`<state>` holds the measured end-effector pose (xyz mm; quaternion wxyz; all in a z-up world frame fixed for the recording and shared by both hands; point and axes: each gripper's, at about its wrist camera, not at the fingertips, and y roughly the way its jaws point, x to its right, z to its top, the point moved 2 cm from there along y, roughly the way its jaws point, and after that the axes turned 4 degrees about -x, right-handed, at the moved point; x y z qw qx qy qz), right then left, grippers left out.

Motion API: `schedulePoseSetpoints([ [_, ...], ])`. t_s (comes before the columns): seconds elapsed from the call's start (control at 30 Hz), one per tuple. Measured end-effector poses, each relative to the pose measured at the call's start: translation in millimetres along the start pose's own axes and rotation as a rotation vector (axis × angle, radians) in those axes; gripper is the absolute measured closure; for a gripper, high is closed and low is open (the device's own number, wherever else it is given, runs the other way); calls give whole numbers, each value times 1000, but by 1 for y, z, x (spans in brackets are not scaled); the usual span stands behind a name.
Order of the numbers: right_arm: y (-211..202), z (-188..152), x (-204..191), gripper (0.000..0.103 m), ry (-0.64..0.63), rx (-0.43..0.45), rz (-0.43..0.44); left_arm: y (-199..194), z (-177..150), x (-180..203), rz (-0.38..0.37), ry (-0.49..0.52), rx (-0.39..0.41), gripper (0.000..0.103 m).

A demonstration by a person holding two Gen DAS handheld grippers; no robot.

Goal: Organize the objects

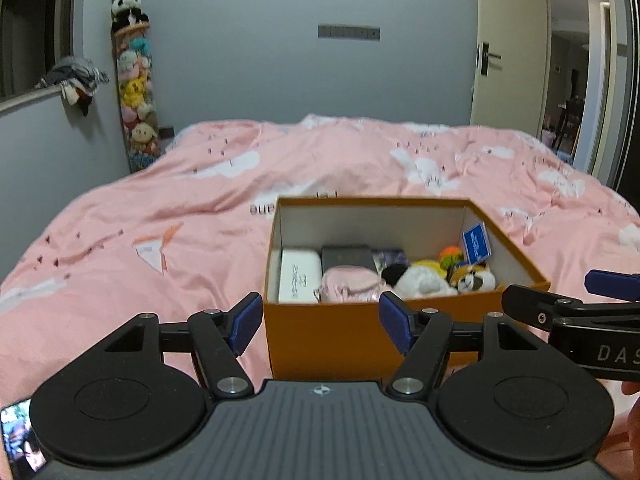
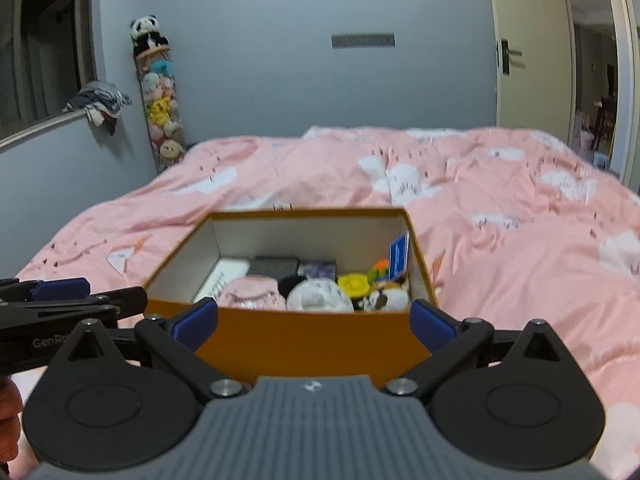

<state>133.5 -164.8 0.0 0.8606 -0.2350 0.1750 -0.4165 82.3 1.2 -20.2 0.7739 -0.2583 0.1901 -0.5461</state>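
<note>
An open orange box (image 1: 340, 328) sits on the pink bed and also shows in the right wrist view (image 2: 304, 332). It holds a white case (image 1: 298, 276), a dark box (image 1: 348, 258), a pink pouch (image 1: 350, 286), a white plush (image 1: 424, 282), a calico plush (image 1: 476, 278), a blue card (image 1: 476, 242) and other small items. My left gripper (image 1: 322, 322) is open and empty in front of the box's near wall. My right gripper (image 2: 314, 326) is open and empty, also in front of the near wall.
The pink cloud-print duvet (image 1: 160, 208) covers the bed around the box. A tall tube of plush toys (image 1: 134, 96) topped by a panda stands in the far left corner. Clothes (image 1: 76, 78) hang on a ledge. An open door (image 1: 508, 48) is at the right.
</note>
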Motion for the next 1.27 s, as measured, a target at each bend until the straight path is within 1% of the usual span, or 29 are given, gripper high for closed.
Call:
schedulePoseSetpoints([
  [0.13, 15, -6, 4, 1, 6, -45, 7, 9, -4, 2, -4, 8, -36, 26],
  [0.3, 19, -10, 6, 1, 5, -60, 6, 13, -7, 2, -9, 5, -57, 26],
  [0.8, 16, -8, 1, 1, -15, -57, 12, 6, -6, 3, -18, 13, -39, 26],
  [1.27, 17, -11, 1, 1, -14, -69, 23, 4, -5, 0, -22, -12, -36, 26],
])
